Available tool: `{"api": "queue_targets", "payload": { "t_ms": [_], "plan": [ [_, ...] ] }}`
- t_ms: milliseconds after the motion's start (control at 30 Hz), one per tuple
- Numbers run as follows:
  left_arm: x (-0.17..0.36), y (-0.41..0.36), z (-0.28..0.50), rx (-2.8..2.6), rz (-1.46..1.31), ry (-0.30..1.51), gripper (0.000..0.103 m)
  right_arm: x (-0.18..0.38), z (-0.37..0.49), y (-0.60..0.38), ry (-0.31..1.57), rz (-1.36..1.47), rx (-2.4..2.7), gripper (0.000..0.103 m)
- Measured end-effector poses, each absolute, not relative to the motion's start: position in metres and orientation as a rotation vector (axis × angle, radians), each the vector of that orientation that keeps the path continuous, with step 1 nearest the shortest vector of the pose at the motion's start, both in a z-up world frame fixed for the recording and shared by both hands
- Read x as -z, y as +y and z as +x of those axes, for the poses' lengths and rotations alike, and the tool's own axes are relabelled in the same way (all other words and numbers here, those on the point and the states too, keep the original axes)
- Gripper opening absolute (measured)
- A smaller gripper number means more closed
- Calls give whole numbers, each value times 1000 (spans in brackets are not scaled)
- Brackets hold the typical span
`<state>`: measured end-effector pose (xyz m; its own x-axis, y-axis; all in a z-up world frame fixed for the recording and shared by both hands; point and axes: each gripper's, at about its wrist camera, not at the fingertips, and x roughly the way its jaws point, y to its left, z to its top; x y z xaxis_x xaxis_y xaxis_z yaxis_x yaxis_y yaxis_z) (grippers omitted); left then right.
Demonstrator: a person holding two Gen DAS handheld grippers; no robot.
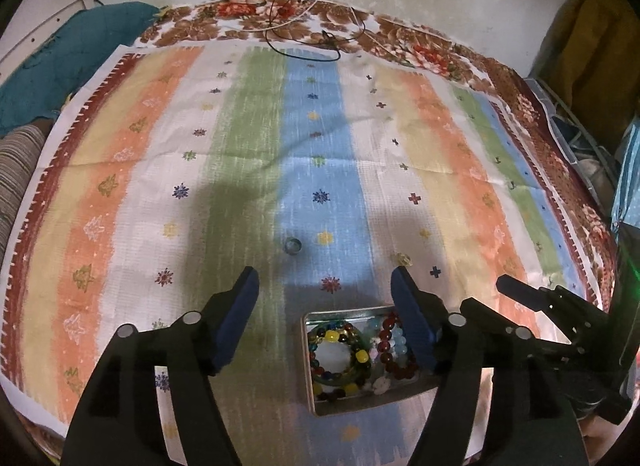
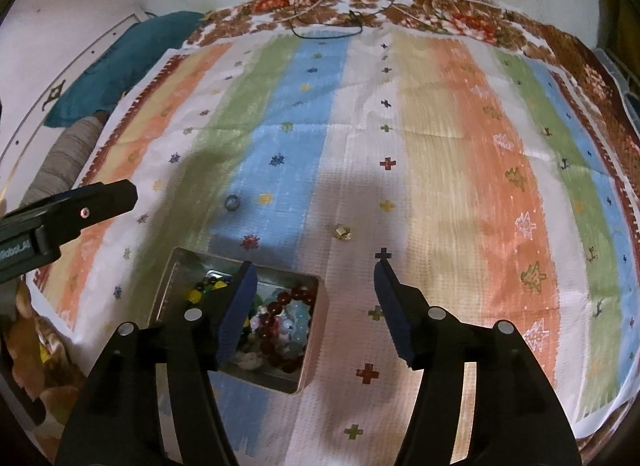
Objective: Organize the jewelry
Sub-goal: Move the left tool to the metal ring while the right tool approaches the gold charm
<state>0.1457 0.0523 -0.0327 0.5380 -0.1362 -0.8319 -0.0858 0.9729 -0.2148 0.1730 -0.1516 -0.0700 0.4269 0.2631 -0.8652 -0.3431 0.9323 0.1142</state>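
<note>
A square metal tin [image 1: 360, 402] lies on the striped cloth, holding several beaded bracelets: a multi-coloured one [image 1: 332, 336] and a dark red one [image 1: 388, 330]. A small dark ring [image 1: 293, 246] and a small gold piece [image 1: 404, 259] lie loose on the cloth beyond the tin. My left gripper [image 1: 325, 272] hovers open above the tin's far edge, nothing between its blue pads. My right gripper [image 2: 316, 266] is open too, just right of the tin [image 2: 256, 380], empty, with the gold piece [image 2: 343, 231] ahead of it and the ring [image 2: 232, 202] further left.
The striped cloth [image 1: 320, 145] covers a floral bedspread [image 1: 560, 169]. Thin cables [image 1: 304, 29] lie at the far edge by the wall. A teal cushion [image 1: 60, 73] sits at the far left. The left gripper's finger [image 2: 100, 201] shows at the left of the right wrist view.
</note>
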Motion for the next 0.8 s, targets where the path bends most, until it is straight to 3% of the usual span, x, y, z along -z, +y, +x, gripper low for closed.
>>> {"api": "queue_targets", "payload": {
  "t_ms": [167,800],
  "plan": [
    [40,51,155,15,-225,1026,73,74,182,-154,1079,-76,-368,66],
    [76,55,197,-43,-154,1118,76,97,209,-145,1126,-152,-348,69]
  ]
}}
